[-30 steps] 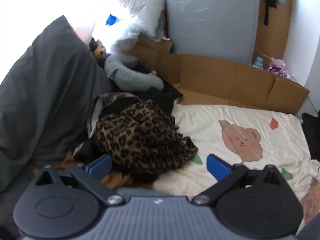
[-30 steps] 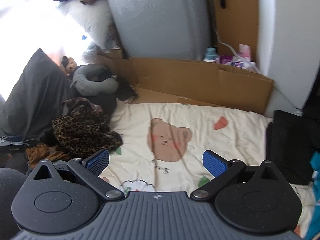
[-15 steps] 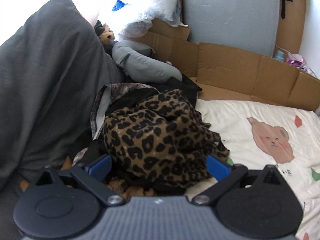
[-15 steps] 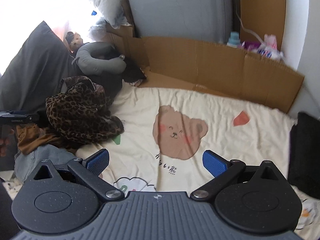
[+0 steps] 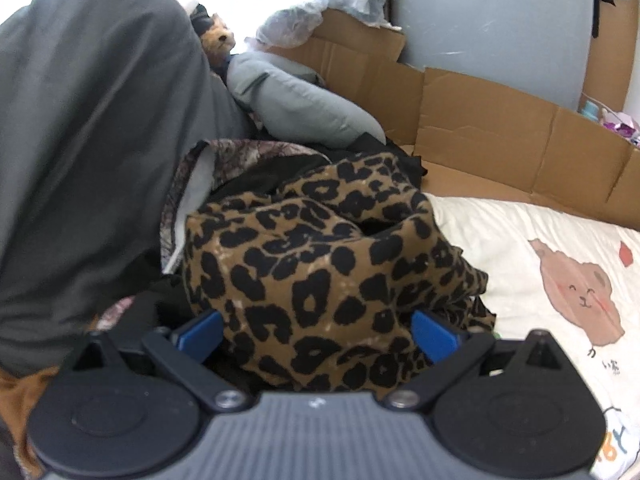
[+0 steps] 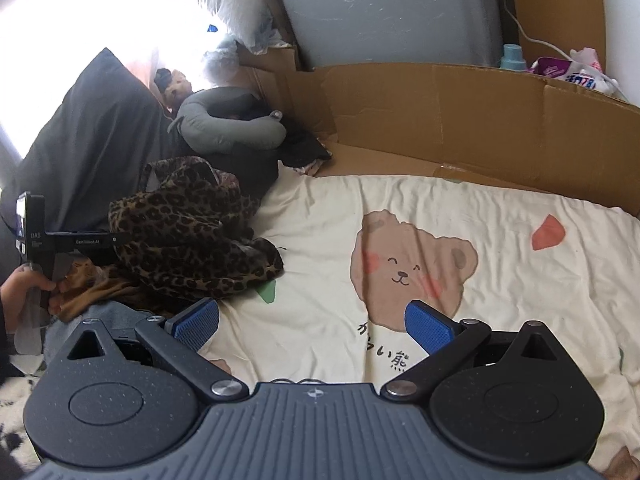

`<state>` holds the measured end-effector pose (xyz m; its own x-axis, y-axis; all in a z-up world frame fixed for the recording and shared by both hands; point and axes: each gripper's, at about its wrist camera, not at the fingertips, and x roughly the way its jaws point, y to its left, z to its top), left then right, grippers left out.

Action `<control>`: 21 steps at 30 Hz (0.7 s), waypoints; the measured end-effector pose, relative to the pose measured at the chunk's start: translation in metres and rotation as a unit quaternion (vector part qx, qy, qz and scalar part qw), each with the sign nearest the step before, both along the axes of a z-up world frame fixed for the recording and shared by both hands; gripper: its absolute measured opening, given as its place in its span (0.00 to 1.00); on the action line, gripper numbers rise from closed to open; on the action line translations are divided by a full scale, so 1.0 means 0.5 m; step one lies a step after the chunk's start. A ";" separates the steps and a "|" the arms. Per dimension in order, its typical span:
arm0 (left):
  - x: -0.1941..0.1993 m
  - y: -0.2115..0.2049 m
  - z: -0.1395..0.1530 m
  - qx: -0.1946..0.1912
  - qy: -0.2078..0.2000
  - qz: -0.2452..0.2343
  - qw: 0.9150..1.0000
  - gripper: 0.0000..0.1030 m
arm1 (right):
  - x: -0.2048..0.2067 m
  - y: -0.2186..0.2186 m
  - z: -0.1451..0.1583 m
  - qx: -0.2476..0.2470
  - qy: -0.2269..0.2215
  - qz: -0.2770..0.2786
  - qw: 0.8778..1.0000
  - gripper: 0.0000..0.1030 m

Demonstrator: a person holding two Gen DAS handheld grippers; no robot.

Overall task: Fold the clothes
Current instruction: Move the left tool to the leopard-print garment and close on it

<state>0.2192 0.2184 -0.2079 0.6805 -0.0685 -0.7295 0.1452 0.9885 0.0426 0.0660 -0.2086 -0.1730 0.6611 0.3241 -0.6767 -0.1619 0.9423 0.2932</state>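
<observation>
- Left gripper [image 5: 316, 330]: jaws spread wide, one blue pad on either side of a bulge of the leopard-print garment [image 5: 320, 256]. Cloth fills the gap between the pads, but they are not closed on it.
- The right wrist view shows the left gripper side-on at the left edge of the pile, held by the person's hand [image 6: 18, 292].
- Leopard-print garment: crumpled in a heap at the left edge of the bed, on top of other loose clothing. A dark item and a paler patterned piece show behind it, and an orange-brown cloth [image 6: 92, 286] lies just below it.
- Right gripper [image 6: 312, 326]: jaws fully apart, nothing between the pads. It hangs over the cream bedsheet [image 6: 500, 208], just beside its printed bear [image 6: 408, 264], and apart from the clothing pile.
- Bedsheet: mostly bare to the right of the pile.
- Grey pillow [image 5: 88, 128]: leans up on the left, against the pile.
- Grey neck cushion [image 6: 232, 128]: lies behind the pile, with a small plush toy [image 5: 219, 38] near its far end.
- Flattened cardboard [image 6: 460, 120]: stands along the far edge of the bed.
- A plastic-wrapped grey panel [image 6: 392, 12] stands upright behind the cardboard.
</observation>
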 end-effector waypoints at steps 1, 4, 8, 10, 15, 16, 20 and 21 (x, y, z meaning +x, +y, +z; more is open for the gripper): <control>0.004 0.000 -0.006 -0.003 0.002 0.002 1.000 0.99 | 0.005 0.006 -0.006 -0.003 -0.001 -0.001 1.000 0.99; 0.015 0.001 -0.024 -0.008 0.004 0.006 1.000 0.99 | 0.018 0.026 -0.023 -0.017 -0.009 0.002 1.000 0.99; 0.027 0.007 -0.038 -0.014 0.007 0.024 1.000 0.88 | 0.031 0.052 -0.033 -0.021 -0.011 0.020 1.000 1.00; 0.031 0.010 -0.040 -0.026 0.009 0.029 0.999 0.84 | 0.037 0.064 -0.037 -0.018 -0.009 0.029 0.999 1.00; 0.037 0.006 -0.038 -0.031 0.003 0.027 0.999 0.66 | 0.050 0.079 -0.049 -0.018 0.018 0.027 0.999 1.00; 0.039 0.006 -0.038 -0.034 0.003 0.028 0.999 0.63 | 0.051 0.079 -0.051 -0.017 0.020 0.026 0.999 1.00; 0.040 0.005 -0.032 -0.031 -0.005 0.034 0.999 0.41 | 0.044 0.079 -0.055 -0.018 0.023 0.022 0.999 1.00; 0.038 0.006 -0.030 -0.032 -0.007 0.035 0.999 0.35 | 0.044 0.078 -0.056 -0.023 0.026 0.019 0.999 1.00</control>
